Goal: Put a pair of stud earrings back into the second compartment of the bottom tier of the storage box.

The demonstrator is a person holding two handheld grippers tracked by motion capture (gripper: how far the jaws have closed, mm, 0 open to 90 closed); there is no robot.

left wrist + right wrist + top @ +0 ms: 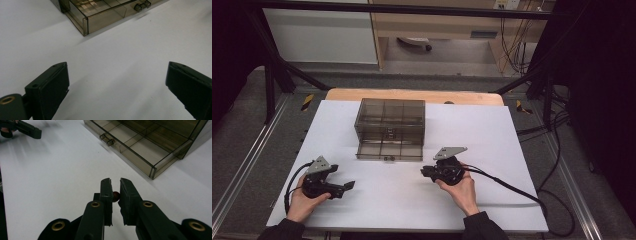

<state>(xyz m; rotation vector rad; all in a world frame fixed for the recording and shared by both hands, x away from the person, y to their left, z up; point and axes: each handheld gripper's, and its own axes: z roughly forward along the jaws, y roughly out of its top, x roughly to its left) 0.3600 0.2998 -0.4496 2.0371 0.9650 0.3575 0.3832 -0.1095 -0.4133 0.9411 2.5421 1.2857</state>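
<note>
A smoky clear plastic box [390, 116] stands at the back middle of the white table, with its compartmented drawer [389, 150] pulled out toward me. In the right gripper view my right gripper [115, 183] is shut on a small dark red bead [116, 196], held just above the table short of the drawer [140, 148] and its knob [107, 140]. From above, that gripper [425, 171] sits right of the drawer's front. My left gripper [347, 186] rests at the front left, jaws wide apart [117, 75] with nothing between them, aimed at the drawer's corner [86, 23].
The white table top [492, 150] ends in a wooden strip at the back. Black cables [512, 187] trail from the right gripper off the right edge. Dark frame posts [269, 85] stand at both back corners. The left gripper [27, 130] appears far off in the right gripper view.
</note>
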